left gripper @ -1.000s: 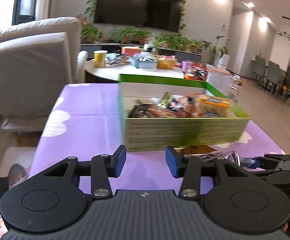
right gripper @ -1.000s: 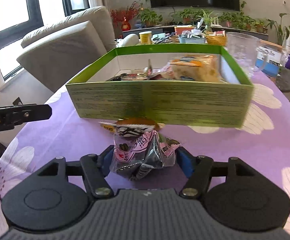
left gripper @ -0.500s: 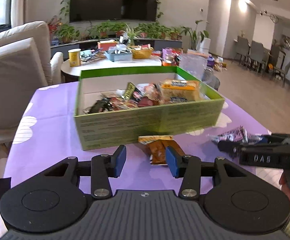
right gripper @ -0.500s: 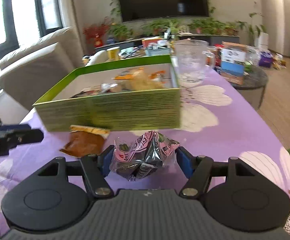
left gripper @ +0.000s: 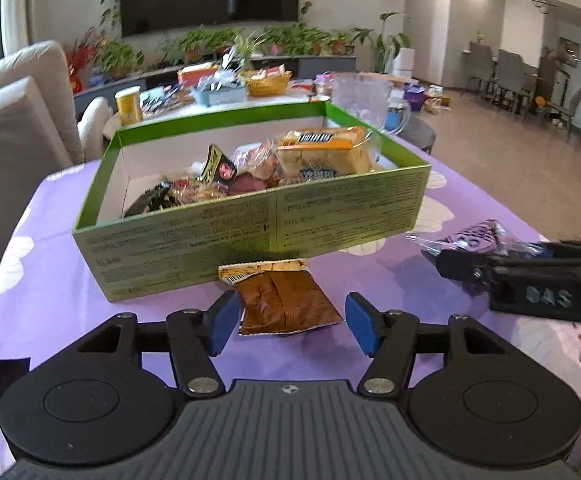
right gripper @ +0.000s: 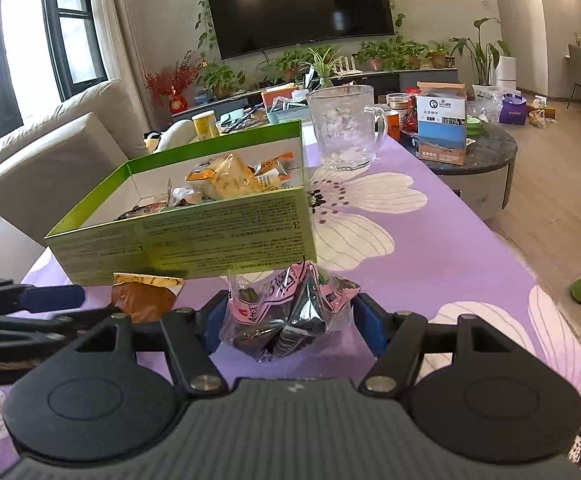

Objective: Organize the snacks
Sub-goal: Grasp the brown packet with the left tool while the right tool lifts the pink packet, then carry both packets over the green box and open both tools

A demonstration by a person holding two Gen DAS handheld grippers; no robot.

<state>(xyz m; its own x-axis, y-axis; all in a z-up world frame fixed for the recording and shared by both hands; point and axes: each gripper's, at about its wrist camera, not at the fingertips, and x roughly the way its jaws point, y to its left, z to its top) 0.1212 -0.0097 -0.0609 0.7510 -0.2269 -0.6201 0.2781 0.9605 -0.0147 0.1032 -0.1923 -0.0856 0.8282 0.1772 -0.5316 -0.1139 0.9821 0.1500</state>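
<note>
Two grippers: right gripper [right gripper: 290, 322] fingers clamped on a crinkly snack bag [right gripper: 288, 312], left gripper [left gripper: 286, 322] fingers just spread apart around the brown packet [left gripper: 286, 304] beside the green box [left gripper: 250, 216].

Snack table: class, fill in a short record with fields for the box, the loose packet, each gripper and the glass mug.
box: green box on the purple tablecloth, open, with snacks inside
loose packet: brown packet flat in front of the box
left gripper: jaws just opened wider, either side of the brown packet
right gripper: shut on a pink and black packet
glass mug: upright, past the box
</note>
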